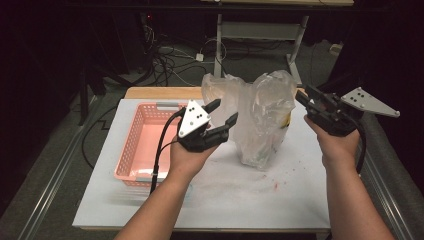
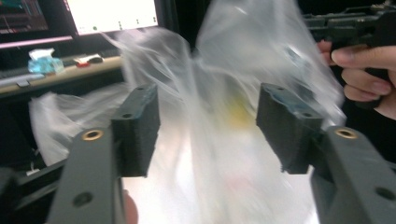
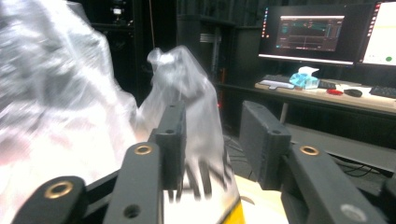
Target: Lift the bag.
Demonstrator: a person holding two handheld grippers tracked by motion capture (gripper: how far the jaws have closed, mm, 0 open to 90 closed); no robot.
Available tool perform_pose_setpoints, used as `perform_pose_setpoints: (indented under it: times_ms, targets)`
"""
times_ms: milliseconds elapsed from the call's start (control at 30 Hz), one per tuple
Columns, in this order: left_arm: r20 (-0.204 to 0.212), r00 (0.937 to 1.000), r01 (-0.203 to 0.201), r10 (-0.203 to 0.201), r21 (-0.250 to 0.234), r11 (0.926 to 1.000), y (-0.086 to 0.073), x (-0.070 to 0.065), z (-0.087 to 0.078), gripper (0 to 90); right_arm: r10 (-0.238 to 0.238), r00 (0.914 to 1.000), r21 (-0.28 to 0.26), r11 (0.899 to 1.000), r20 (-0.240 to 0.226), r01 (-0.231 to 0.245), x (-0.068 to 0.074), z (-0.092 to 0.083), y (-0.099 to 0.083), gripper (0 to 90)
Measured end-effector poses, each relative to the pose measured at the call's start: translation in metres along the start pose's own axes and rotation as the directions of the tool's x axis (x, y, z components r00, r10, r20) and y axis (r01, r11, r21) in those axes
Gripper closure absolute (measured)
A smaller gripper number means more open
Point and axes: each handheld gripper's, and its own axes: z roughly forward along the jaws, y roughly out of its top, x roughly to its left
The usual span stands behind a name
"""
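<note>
A clear plastic bag [image 1: 262, 117] stands upright on the white table top [image 1: 250, 200], with something yellow [image 1: 286, 120] inside it. My left gripper [image 1: 226, 111] hovers at the bag's left side. Its jaws stand apart, and in the left gripper view [image 2: 208, 100] the bag [image 2: 243, 51] sits blurred beyond the gap, untouched by the pads. My right gripper [image 1: 306, 94] is at the bag's upper right edge. In the right gripper view [image 3: 212, 121] its jaws are parted and a peak of bag film [image 3: 187, 79] rises in the gap, not pinched.
A pink slotted basket [image 1: 145, 140] lies on the table left of the bag, close under my left forearm. Cables run over the dark floor behind the table. Monitors [image 3: 308, 32] and a desk [image 3: 327, 95] stand farther off.
</note>
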Motion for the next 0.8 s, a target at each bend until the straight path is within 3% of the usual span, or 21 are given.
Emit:
perform_pose_setpoints:
  times_ms: [67,200,400,500,600,733,800]
  targets:
    - [0.012,0.9991,0.040,-0.040,0.012,0.9991,-0.010,0.000,-0.005,32.9,-0.002,0.9999,0.017,1.000,-0.010,0.002,0.002,-0.003,-0.006,56.6]
    - [0.014,0.9968,0.078,-0.079,0.049,0.9957,-0.025,-0.002,-0.012,20.4,-0.006,0.9994,0.055,0.998,-0.033,0.008,0.007,-0.007,-0.025,49.0]
    - [-0.015,0.9966,0.083,-0.081,0.118,0.9895,-0.042,-0.008,-0.026,0.0,0.003,0.9985,0.120,0.993,-0.054,0.004,0.012,-0.016,-0.063,31.5]
    - [-0.027,0.9964,0.083,-0.080,0.137,0.9871,-0.054,-0.008,-0.034,0.0,0.020,0.9984,0.153,0.988,-0.052,-0.011,0.013,-0.023,-0.083,22.3]
    - [-0.030,0.9962,0.086,-0.082,0.205,0.9750,-0.068,-0.006,-0.035,0.0,0.044,0.9981,0.184,0.982,-0.042,-0.036,0.016,-0.031,-0.102,14.9]
    - [-0.039,0.9948,0.101,-0.094,0.248,0.9635,-0.087,-0.007,-0.034,0.0,0.071,0.9972,0.234,0.970,-0.024,-0.063,0.020,-0.039,-0.125,1.8]
    - [-0.039,0.9934,0.114,-0.108,0.253,0.9607,-0.094,-0.007,-0.034,0.0,0.076,0.9969,0.243,0.968,-0.020,-0.068,0.020,-0.041,-0.133,0.1]
